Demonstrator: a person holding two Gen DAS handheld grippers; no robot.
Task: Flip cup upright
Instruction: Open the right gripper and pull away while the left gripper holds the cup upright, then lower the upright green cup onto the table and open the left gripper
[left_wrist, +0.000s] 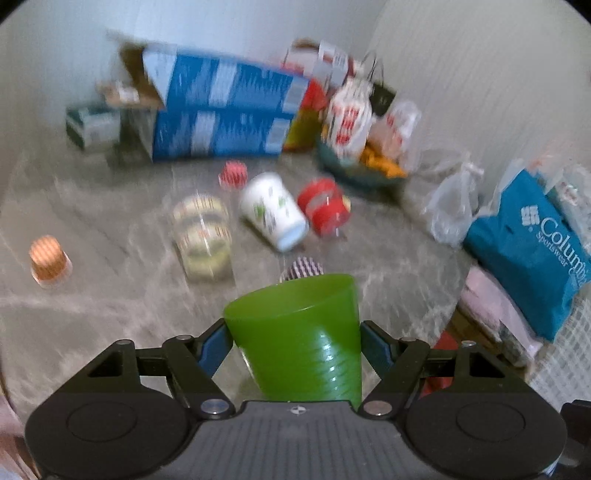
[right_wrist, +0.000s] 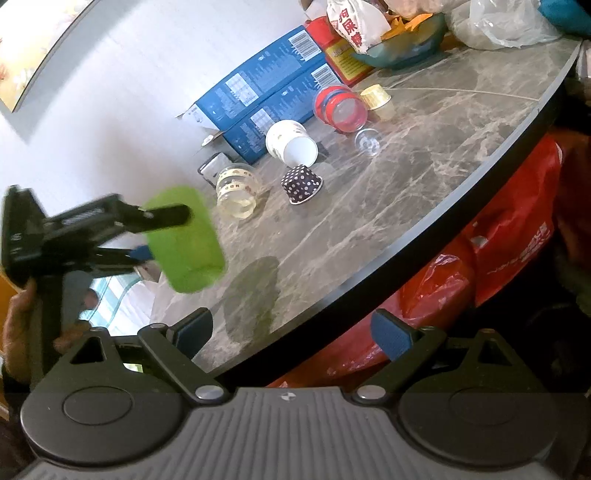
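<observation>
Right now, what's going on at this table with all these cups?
A person holds a gripping tool in each hand. The left tool is shut on a green plastic cup, lifted above the marble table. The right tool hangs open and empty at the table's edge. A white paper cup lies tipped over.

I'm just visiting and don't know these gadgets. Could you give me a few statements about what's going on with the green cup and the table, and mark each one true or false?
1. The left gripper is clamped on the green cup. True.
2. The green cup rests on the table. False: the right wrist view shows it held in the air, its shadow on the marble below.
3. The right gripper holds a cup too. False: its jaws are open with nothing between them.
4. The white paper cup lies on its side. True.
5. The polka-dot cup is red. False: it is dark with white dots.
</observation>
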